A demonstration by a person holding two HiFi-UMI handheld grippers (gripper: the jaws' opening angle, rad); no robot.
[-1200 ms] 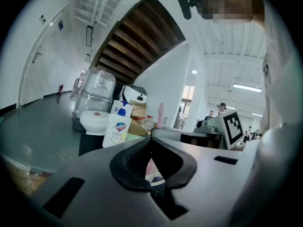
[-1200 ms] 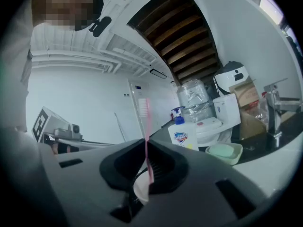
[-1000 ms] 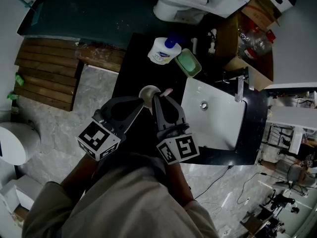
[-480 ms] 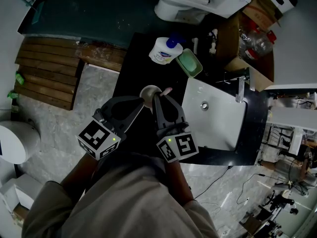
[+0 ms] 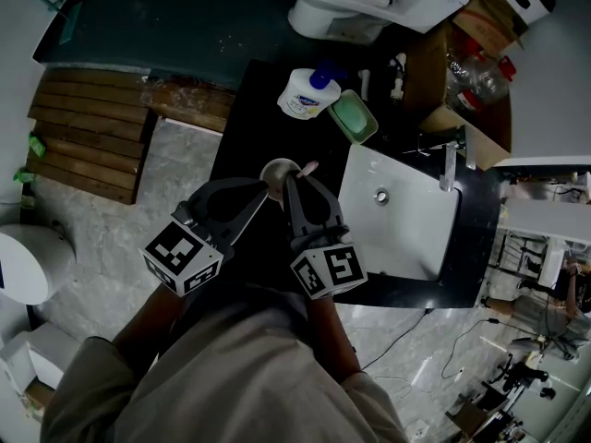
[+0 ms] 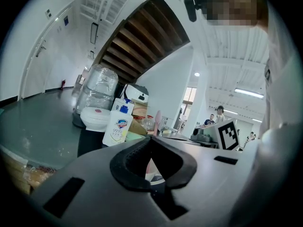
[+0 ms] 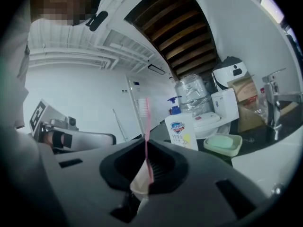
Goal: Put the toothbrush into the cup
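Observation:
A small white cup [image 5: 277, 169] stands on the black counter [image 5: 242, 127] left of the sink. A pink toothbrush [image 5: 310, 167] leans out of it to the right, bristle end up. My left gripper [image 5: 266, 188] is shut on the cup's near rim. My right gripper [image 5: 289, 183] is shut on the toothbrush handle just above the cup. In the right gripper view the toothbrush [image 7: 146, 122] rises straight up from the closed jaws, and the cup [image 7: 138, 186] shows below them. In the left gripper view the cup [image 6: 152, 168] shows through the jaw opening.
A white soap bottle [image 5: 305, 95] with a blue pump and a green soap dish [image 5: 352, 117] stand behind the cup. The white sink [image 5: 406, 220] with its faucet [image 5: 447, 166] lies to the right. A toilet [image 5: 332, 7] and a cardboard box [image 5: 471, 72] are farther back.

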